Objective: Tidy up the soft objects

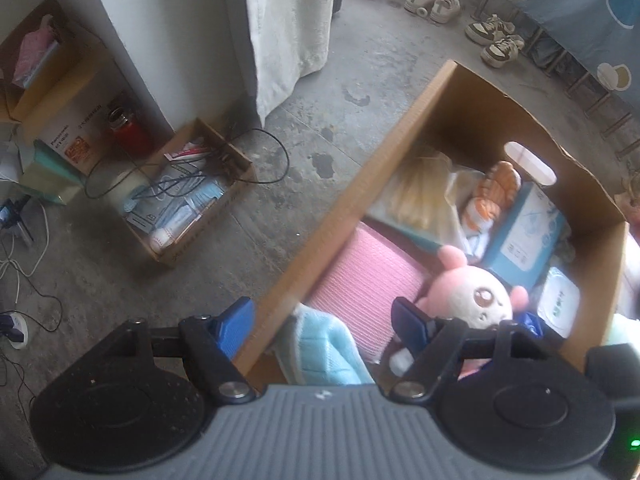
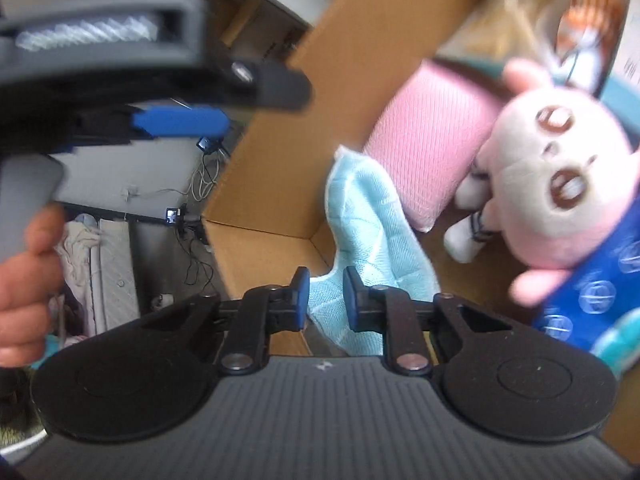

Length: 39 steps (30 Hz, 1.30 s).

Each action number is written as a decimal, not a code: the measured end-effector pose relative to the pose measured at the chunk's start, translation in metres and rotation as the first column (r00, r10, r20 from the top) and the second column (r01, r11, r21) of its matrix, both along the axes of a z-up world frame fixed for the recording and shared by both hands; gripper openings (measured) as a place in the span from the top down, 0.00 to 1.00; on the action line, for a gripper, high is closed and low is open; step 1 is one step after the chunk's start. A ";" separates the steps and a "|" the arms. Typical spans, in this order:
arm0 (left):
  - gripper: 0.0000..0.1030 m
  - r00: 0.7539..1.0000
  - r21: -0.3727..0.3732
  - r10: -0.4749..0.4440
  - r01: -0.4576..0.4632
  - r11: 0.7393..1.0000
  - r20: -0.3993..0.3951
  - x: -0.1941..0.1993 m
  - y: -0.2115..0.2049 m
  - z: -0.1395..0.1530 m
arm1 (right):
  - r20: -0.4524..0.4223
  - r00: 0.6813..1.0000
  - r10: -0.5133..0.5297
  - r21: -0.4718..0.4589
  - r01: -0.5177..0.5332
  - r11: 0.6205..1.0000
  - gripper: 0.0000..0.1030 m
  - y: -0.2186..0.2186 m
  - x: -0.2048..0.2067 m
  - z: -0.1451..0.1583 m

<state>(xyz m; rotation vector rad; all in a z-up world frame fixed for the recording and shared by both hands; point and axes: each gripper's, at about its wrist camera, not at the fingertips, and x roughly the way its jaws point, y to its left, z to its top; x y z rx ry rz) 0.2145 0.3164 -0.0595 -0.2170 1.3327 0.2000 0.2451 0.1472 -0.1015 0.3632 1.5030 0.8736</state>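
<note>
A large cardboard box [image 1: 360,184] on the concrete floor holds a pink rabbit plush [image 1: 476,300] in a blue outfit, a pink cushion [image 1: 360,280] and a light blue cloth [image 1: 324,348]. My left gripper [image 1: 324,326] hangs open over the box's near wall, with nothing pressed between its blue fingers. In the right wrist view, my right gripper [image 2: 325,300] is shut on the lower part of the light blue cloth [image 2: 368,216], which drapes up against the pink cushion [image 2: 428,136]. The plush [image 2: 560,184] lies just to the right. The left gripper's blue finger [image 2: 180,122] shows at upper left, blurred.
Deeper in the box lie an orange-and-white plush [image 1: 496,192] and a blue-and-white carton [image 1: 528,236]. A smaller box [image 1: 192,196] of packets and cables stands left, beside a red bottle [image 1: 128,128]. A curtain [image 1: 288,20] and shoes [image 1: 496,40] are beyond. A person's hand [image 2: 24,280] holds the left gripper.
</note>
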 end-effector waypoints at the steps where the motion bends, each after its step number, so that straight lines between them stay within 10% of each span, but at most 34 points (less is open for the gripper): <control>1: 0.26 1.000 0.005 0.003 -0.003 1.000 0.000 0.002 0.003 -0.002 | -0.019 1.000 -0.002 -0.002 0.002 1.000 0.84 0.004 -0.001 -0.006; 11: 0.26 1.000 0.025 0.020 -0.019 0.999 -0.015 -0.005 0.019 -0.012 | -0.071 0.997 -0.015 -0.059 0.011 0.998 0.82 0.012 -0.003 -0.016; 21: 0.21 0.998 0.094 0.053 -0.052 0.994 -0.014 -0.020 0.002 0.013 | 0.182 0.983 -0.026 -0.073 0.040 0.997 0.37 -0.051 -0.022 0.075; 31: 0.13 1.000 0.152 -0.019 0.016 0.988 0.018 -0.056 -0.053 0.049 | 0.390 0.911 -0.131 -0.142 0.200 0.970 0.20 -0.121 -0.074 0.121; 39: 0.07 0.983 0.226 -0.173 0.153 0.962 0.069 -0.101 -0.108 0.066 | 0.506 0.818 -0.274 -0.245 0.441 0.863 0.06 -0.167 -0.140 0.142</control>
